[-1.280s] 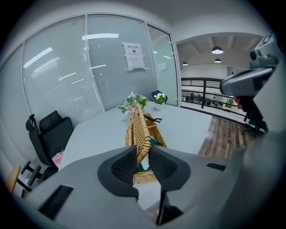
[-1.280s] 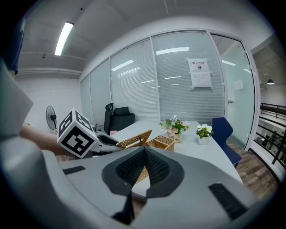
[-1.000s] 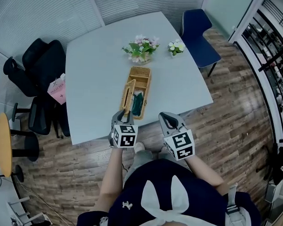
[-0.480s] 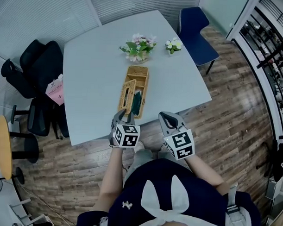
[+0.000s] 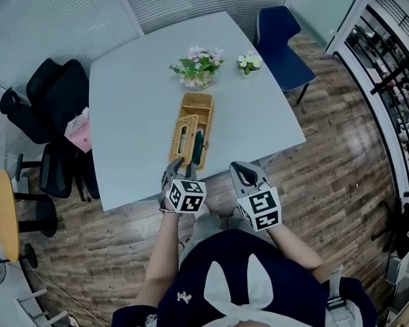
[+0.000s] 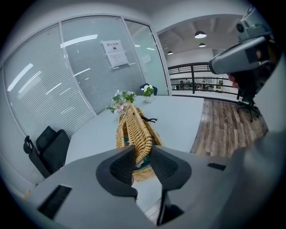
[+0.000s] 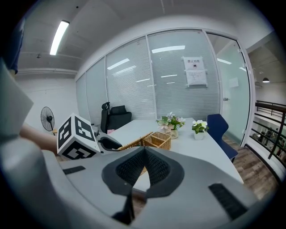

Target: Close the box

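Left gripper [image 5: 179, 166] is sitting at the near end of the wicker box [image 5: 201, 109], and its fingers [image 6: 120, 167] are opening from a narrow gap. The near end of the lid [image 5: 183, 135] is showing in that gap in the left gripper view. The pads look like they're no longer pressing on it, though contact is hard to call.

The lid is standing on its long edge along the box's left wall, just ahead of the left fingers and leaning a bit over the opening. My read is it's hinged on that side and parked near its balance point, so the left gripper is either letting go or re-gripping to swing it down to the right.

Right gripper [image 5: 243, 171] is hanging to the right of the left fingers and short of the table [image 5: 140, 90] edge. Its fingers [image 7: 129, 167] are pressed together with nothing between them, so it's idling.

The box is lying lengthwise, running straight away from the left fingers, near end close to the table edge. Something dark green [image 5: 200, 144] is lying inside, below the rim as far as I can tell, so it shouldn't be blocking the lid.

Clearance:
- Bare table on both sides of the box, so the sweep to the right is open.
- Flower arrangement [image 5: 194, 65] is sitting just beyond the box's far end, with a small potted plant [image 5: 248, 62] further right. Both are outside the lid's arc.
- Main risk is the near end being so close to the table edge: a push toward the fingers could be sliding the box off.
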